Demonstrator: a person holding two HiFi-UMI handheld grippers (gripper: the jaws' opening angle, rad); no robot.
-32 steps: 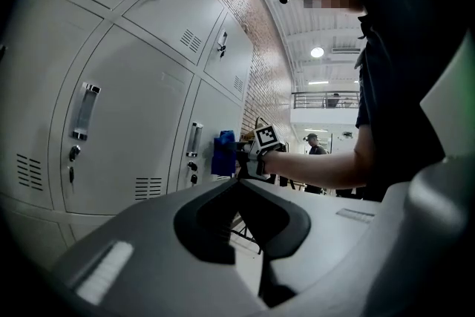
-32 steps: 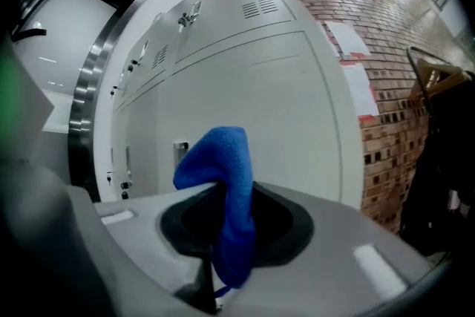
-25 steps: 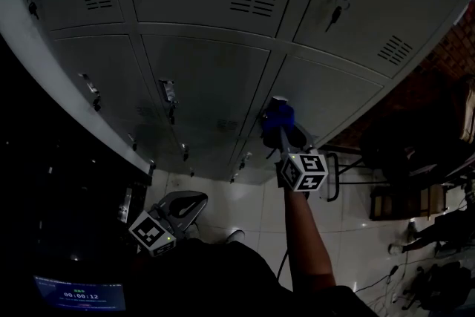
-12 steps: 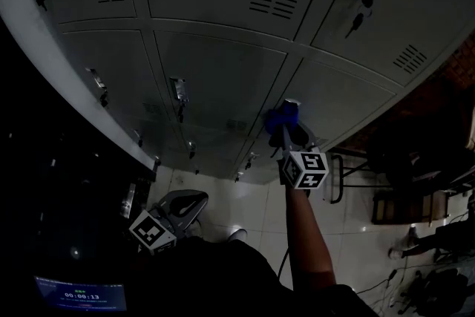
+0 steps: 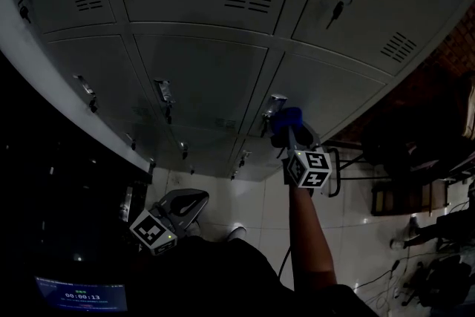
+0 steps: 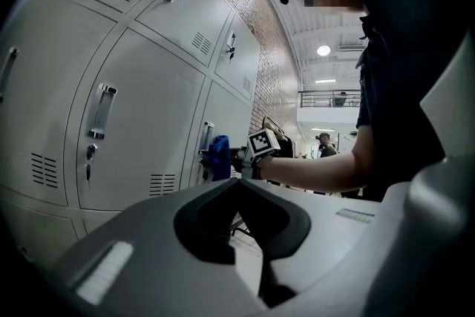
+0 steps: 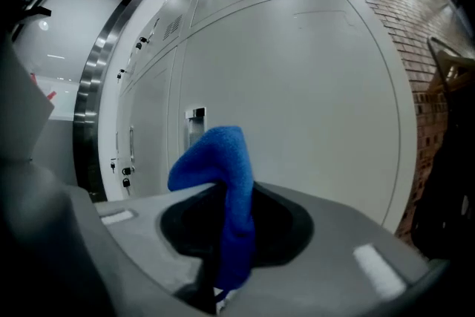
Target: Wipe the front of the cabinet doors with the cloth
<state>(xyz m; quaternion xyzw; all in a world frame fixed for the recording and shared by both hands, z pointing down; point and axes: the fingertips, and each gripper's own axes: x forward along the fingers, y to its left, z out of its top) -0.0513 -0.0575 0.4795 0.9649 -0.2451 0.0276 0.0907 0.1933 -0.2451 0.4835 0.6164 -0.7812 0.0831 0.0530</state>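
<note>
**Q:** Two claws in service. Status of each?

**A:** Right claw (image 5: 291, 136): clenched on the blue terry cloth (image 7: 226, 182). Left claw (image 6: 239, 183): jaws together, nothing between them.

**Q:** Cloth location?

**A:** Head view, 3 o'clock of centre, at the grey steel cabinet door (image 5: 326, 96) in the lower row, just beside a metal handle (image 5: 273, 105). Left claw hangs at 7 o'clock, well apart from the doors.
</note>
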